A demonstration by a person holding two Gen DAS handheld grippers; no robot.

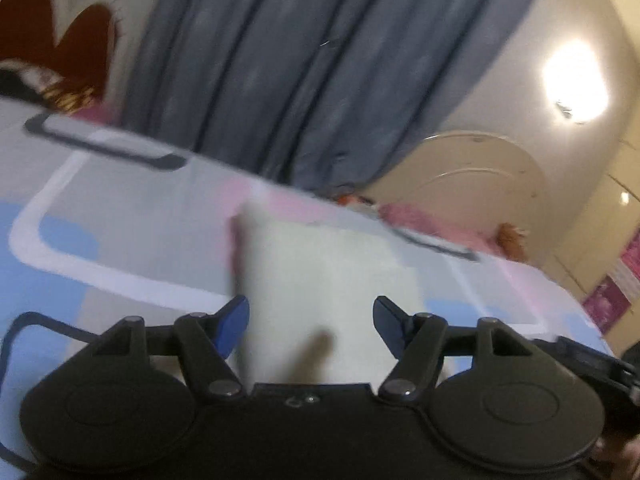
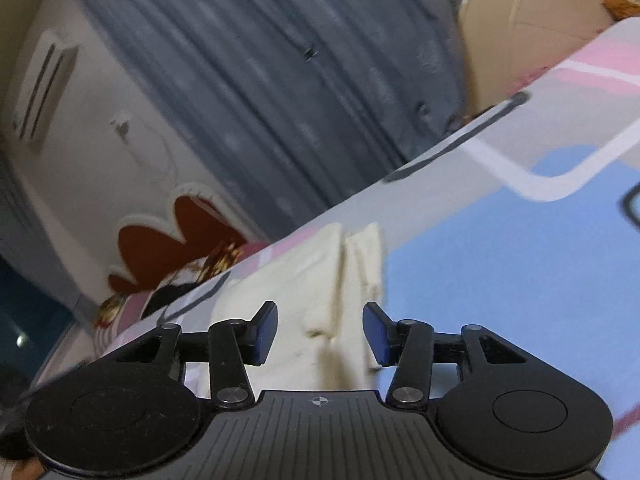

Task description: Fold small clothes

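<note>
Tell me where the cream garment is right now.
The cream garment lies on the patterned bedsheet, directly ahead of both open grippers, in front of the blue curtain.

Your left wrist view sits low over bed [image 1: 120, 208], close, looking forward between left claw [image 1: 311, 326] fingers; horizon tilts slightly, bed dropping to right. Your right wrist view also low and close, looking forward through right claw [image 2: 320, 330], rolled hard so bed [image 2: 500, 264] surface climbs to right. Both views share cream cloth [image 1: 328, 280] [image 2: 304, 272] just ahead, patterned bedsheet, grey-blue curtain [image 1: 304, 72] [image 2: 288, 80], red headboard [image 1: 52, 36] [image 2: 188, 236], cream door [image 1: 480, 184] [image 2: 532, 24].
</note>
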